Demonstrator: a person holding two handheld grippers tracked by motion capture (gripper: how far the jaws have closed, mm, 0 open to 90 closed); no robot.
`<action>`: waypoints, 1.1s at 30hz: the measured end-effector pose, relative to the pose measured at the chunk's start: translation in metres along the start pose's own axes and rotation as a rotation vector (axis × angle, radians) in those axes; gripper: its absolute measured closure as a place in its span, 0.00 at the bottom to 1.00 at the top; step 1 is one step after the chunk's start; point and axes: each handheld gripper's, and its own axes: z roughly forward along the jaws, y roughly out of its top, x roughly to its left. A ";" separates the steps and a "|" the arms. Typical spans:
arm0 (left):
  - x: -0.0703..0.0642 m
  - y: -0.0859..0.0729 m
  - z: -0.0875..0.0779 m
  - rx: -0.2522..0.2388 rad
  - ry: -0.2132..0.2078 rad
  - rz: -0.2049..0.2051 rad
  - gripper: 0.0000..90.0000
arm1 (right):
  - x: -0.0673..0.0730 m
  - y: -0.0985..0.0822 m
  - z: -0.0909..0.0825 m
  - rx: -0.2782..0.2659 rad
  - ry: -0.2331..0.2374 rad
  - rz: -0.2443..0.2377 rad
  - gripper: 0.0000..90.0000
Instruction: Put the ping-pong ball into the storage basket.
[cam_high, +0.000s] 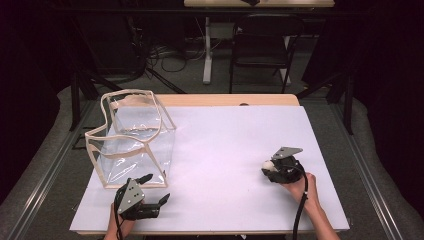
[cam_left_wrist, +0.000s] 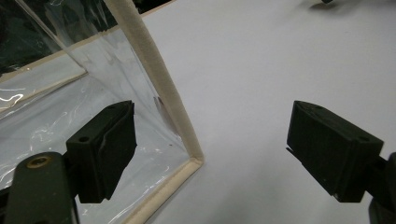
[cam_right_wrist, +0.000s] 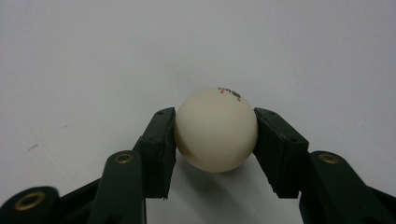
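My right gripper (cam_right_wrist: 215, 140) already pinches the white ball (cam_right_wrist: 215, 129) near the table's right edge, my left gripper (cam_left_wrist: 205, 149) waits wide at the clear bag (cam_high: 132, 137), apparently the ball's destination, so carrying remains.

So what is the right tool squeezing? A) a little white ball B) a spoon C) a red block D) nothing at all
A: in the right gripper view the right tool has both black pads pressed against the sides of a little white ball, held just above the white table.
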 end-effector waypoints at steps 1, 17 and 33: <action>0.000 0.000 0.000 0.001 -0.001 0.002 0.18 | 0.000 0.000 0.000 0.000 0.000 0.000 0.56; 0.000 0.000 0.000 -0.001 0.000 0.002 0.18 | 0.005 0.009 -0.012 -0.034 -0.017 -0.009 0.56; -0.001 0.000 0.000 -0.005 0.000 -0.001 0.18 | 0.012 0.021 -0.017 -0.069 -0.011 -0.028 0.56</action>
